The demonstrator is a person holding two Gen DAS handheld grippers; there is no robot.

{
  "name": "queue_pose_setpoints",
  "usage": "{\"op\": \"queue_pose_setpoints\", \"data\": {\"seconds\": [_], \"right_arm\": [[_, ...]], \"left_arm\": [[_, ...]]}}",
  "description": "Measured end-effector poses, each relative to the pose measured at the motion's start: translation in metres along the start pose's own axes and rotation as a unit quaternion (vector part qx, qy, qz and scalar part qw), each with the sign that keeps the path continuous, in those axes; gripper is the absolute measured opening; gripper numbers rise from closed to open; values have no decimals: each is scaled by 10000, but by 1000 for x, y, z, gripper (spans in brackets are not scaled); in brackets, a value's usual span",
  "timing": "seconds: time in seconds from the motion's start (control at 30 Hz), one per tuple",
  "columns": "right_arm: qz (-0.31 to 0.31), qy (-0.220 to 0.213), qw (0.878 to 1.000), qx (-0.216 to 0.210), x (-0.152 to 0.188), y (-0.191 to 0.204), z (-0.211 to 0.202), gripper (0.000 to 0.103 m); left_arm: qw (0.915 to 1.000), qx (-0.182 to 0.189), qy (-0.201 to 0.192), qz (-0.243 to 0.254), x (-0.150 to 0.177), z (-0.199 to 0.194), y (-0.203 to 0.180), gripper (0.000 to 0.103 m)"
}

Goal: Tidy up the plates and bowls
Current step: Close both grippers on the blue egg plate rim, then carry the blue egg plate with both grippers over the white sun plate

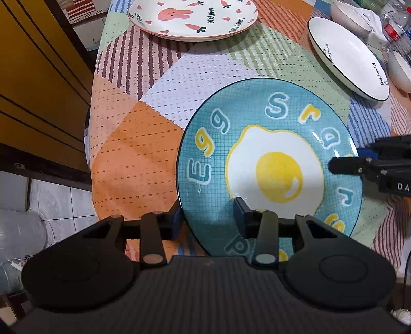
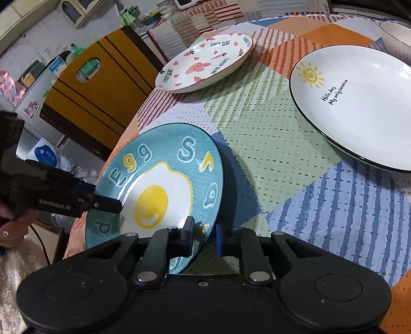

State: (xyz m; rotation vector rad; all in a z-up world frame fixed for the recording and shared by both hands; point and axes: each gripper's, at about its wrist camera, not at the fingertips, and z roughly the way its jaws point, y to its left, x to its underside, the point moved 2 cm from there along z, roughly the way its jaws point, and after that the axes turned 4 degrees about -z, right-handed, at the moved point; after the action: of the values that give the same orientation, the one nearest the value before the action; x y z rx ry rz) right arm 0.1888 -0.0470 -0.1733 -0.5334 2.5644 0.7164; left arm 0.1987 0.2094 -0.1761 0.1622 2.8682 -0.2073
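Nearest to both cameras, the blue egg plate (image 1: 267,167) is being held at two opposite sides of its rim. The left gripper (image 1: 209,218) is pinching the near-left edge, its jaws partly closed with one pad above the plate and one under it. The right gripper (image 2: 204,237) is doing the same at the other edge, its jaws standing almost together with only the thin rim between them. In the right wrist view the plate is tilting, with one side lifted from the worktop (image 2: 257,128); whether it is fully in the air, I cannot tell.

I judge that the task is only beginning: no plates are stacked yet. The blue plate is glazed ceramic, round and shallow, shining, with a fine grid pattern and a fried egg drawn in the middle. The cloth on the worktop is a soft patchwork with dots and stripes.

Farther away, the white plate (image 2: 359,102) with black rim and a small sun is lying flat, well apart. Beyond it, the pink rabbit plate (image 1: 192,18) is resting near the far edge, and white bowls (image 1: 352,15) are standing at the far right, still waiting to be gathered
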Motion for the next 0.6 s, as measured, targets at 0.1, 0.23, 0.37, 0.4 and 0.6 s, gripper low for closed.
{"op": "queue_pose_setpoints", "data": {"seconds": [0.1, 0.23, 0.37, 0.4, 0.6], "right_arm": [[-223, 112, 9997, 32, -7, 1, 2, 21], [-383, 148, 9992, 26, -9, 0, 2, 21], [-502, 297, 9981, -180, -6, 0, -2, 21], [-503, 309, 9981, -193, -5, 0, -4, 21], [-418, 197, 9988, -138, 2, -5, -22, 21]], "left_arm": [[10000, 46, 14, 37, 0, 0, -2, 40], [10000, 39, 7, 29, 0, 0, -2, 39], [9998, 23, -24, 213, 4, -3, -12, 39], [9996, 29, -19, 279, 6, -3, -16, 39], [9981, 198, -259, 525, 8, -16, -36, 39]]}}
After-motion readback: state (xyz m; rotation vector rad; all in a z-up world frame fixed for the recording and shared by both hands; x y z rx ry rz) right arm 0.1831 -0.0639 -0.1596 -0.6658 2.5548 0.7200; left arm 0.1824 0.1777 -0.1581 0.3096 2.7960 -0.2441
